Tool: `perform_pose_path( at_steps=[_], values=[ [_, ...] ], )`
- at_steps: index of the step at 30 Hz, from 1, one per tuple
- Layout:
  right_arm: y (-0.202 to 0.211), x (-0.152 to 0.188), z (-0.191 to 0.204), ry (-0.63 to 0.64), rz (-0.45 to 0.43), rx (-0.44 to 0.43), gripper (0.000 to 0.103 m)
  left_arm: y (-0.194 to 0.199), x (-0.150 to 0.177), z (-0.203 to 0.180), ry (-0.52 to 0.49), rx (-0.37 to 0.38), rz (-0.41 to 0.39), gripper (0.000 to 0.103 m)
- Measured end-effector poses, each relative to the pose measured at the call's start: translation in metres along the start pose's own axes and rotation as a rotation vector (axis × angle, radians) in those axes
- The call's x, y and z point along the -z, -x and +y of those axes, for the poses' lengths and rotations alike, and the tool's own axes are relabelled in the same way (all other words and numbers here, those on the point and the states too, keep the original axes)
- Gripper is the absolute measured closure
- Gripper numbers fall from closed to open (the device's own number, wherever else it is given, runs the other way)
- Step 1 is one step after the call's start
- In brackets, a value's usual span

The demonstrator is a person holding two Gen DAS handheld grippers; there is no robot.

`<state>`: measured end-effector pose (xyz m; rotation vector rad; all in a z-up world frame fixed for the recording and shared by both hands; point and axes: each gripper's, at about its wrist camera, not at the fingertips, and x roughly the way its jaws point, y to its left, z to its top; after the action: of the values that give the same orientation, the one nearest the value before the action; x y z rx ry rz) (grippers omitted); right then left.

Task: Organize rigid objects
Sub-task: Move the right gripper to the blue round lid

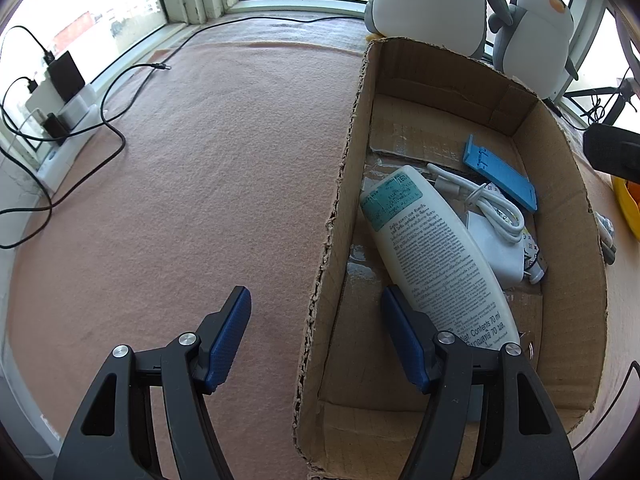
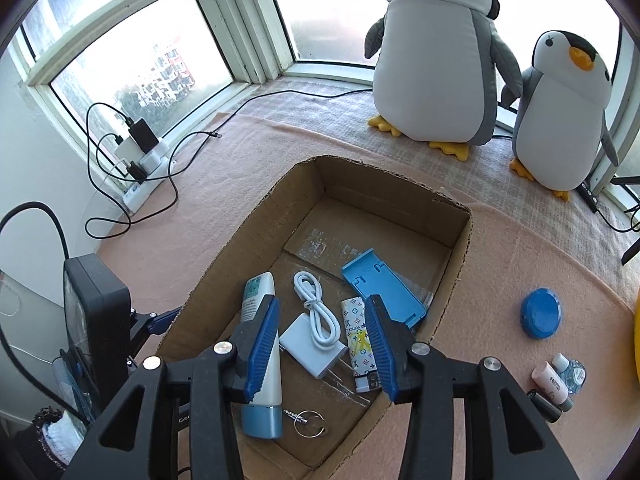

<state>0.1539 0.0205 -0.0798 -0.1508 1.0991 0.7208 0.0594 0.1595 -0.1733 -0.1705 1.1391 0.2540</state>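
Observation:
An open cardboard box (image 2: 460,264) stands on the pink blanket; it also shows in the left wrist view (image 1: 576,240). Inside lie a white tube with a blue cap (image 2: 262,360), a white charger with coiled cable (image 2: 316,320), a patterned lighter (image 2: 358,340), a blue plastic stand (image 2: 384,288) and a key ring (image 2: 308,426). The tube (image 1: 436,252), charger (image 1: 496,224) and stand (image 1: 500,172) also show in the left wrist view. My right gripper (image 2: 320,336) is open and empty above the box. My left gripper (image 1: 316,336) is open and empty, straddling the box's left wall.
A blue round lid (image 2: 541,313) and small cosmetic bottles (image 2: 554,384) lie on the blanket right of the box. Two plush penguins (image 2: 436,52) stand behind it by the window. A power strip with chargers and cables (image 2: 140,160) sits at the left.

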Motion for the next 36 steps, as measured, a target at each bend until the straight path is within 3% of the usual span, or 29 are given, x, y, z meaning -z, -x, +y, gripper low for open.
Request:
perform_pose_path(
  at_steps=[7, 18, 26, 36],
  values=[
    [0.030, 0.019, -0.035, -0.016, -0.022, 0.008, 0.062, -0.001, -0.001, 0.000, -0.001, -0.001, 0.002, 0.034],
    [0.058, 0.045, -0.125, -0.112, -0.008, 0.115, 0.062, -0.001, -0.001, -0.001, -0.008, -0.008, 0.002, 0.034],
    [0.040, 0.040, -0.160, -0.150, 0.046, 0.187, 0.062, -0.001, -0.001, -0.001, -0.006, -0.009, 0.003, 0.034],
    [0.008, 0.032, -0.196, -0.255, 0.091, 0.140, 0.057, -0.001, -0.001, -0.002, -0.009, -0.011, 0.004, 0.034]
  ],
)
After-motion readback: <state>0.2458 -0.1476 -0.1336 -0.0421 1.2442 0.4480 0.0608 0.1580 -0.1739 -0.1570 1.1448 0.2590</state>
